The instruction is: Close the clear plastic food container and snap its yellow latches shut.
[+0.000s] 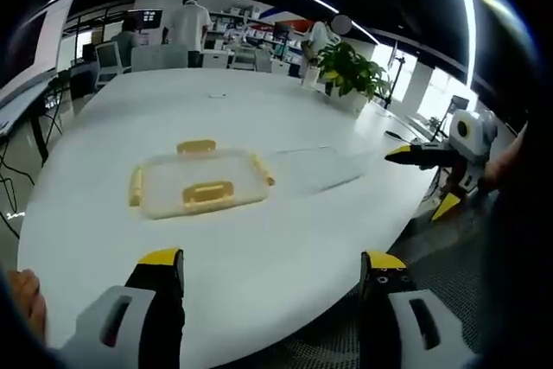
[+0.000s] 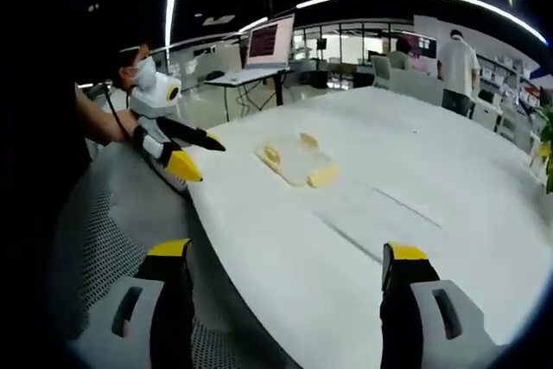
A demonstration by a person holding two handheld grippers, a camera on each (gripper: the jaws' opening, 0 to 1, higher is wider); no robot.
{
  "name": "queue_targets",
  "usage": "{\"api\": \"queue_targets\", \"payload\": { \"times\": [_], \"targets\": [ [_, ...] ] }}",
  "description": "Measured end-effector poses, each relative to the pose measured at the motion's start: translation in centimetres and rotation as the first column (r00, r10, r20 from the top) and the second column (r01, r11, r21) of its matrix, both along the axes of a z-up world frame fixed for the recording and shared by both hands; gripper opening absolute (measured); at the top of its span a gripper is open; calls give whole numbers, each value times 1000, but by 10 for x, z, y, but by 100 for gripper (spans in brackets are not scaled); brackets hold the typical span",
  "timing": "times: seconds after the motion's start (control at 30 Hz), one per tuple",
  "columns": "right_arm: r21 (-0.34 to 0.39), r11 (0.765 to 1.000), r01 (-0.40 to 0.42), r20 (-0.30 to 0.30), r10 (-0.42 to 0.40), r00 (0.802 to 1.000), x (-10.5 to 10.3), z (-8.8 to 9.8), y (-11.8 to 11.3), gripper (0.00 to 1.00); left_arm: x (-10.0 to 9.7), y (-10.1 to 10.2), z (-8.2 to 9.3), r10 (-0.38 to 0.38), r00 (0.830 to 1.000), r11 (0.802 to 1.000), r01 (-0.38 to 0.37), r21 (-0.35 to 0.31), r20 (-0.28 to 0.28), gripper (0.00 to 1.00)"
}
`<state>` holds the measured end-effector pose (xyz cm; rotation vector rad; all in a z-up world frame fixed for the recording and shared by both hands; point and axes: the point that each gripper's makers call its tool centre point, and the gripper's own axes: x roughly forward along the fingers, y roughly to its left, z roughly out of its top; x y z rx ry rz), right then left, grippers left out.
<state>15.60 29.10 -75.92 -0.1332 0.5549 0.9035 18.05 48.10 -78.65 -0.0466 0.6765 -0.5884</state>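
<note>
While both grippers hover apart, the lid [image 1: 200, 182] lies on the table [image 1: 259, 248] beside the clear container [image 1: 315, 168]. Left gripper [image 1: 272, 270] and right gripper [image 2: 289, 265] jaws stand spread, holding nothing.

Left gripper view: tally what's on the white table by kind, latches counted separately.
Clear lid with latches: 1
Yellow latches: 4
Clear container base: 1
Potted plant: 1
Total: 7

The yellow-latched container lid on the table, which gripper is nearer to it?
Left. The left gripper faces the lid from the near table edge; the right gripper hangs farther off, beyond the table's side.
</note>
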Motion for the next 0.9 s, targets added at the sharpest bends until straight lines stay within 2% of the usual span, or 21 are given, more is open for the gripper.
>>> {"api": "queue_targets", "payload": {
  "times": [0.07, 0.1, 0.2, 0.23, 0.33, 0.4, 0.53, 0.67, 0.9],
  "targets": [
    [-20, 1000, 5, 9, -5, 1000, 1, -1, -3, 87, -2, 0, -1, -11, 1000, 1000, 11, 7, -13, 81],
    [-30, 999, 11, 9, -10, 1000, 2, -2, -4, 88, -5, -3, 0, -45, 999, 999, 45, 15, -13, 81],
    [-33, 999, -16, 12, 17, 1000, -1, -1, -1, 90, -5, -12, 14, -119, 991, 993, 117, 29, 59, 79],
    [-46, 999, -25, 11, 26, 1000, -2, -1, -1, 90, -5, -12, 16, -115, 991, 993, 114, 26, 62, 79],
    [2, 999, -36, 15, 36, 999, -2, 9, 3, 85, -4, -7, 12, -113, 993, 993, 111, 47, 47, 79],
    [5, 999, -35, 30, 35, 999, 0, 12, 2, 85, 0, -3, 13, -111, 992, 992, 108, 58, 54, 78],
    [4, 999, -41, 5, 41, 999, 3, 13, 2, 85, 6, 0, 14, -114, 992, 991, 110, 81, 53, 78],
    [66, 998, -22, 30, 20, 999, 16, 29, 4, 78, 9, -2, 22, -117, 991, 991, 113, 65, 66, 77],
    [81, 997, -10, 36, 7, 999, 22, 33, 11, 77, 7, -9, 27, -147, 987, 988, 144, 48, 61, 82]
  ]
}}
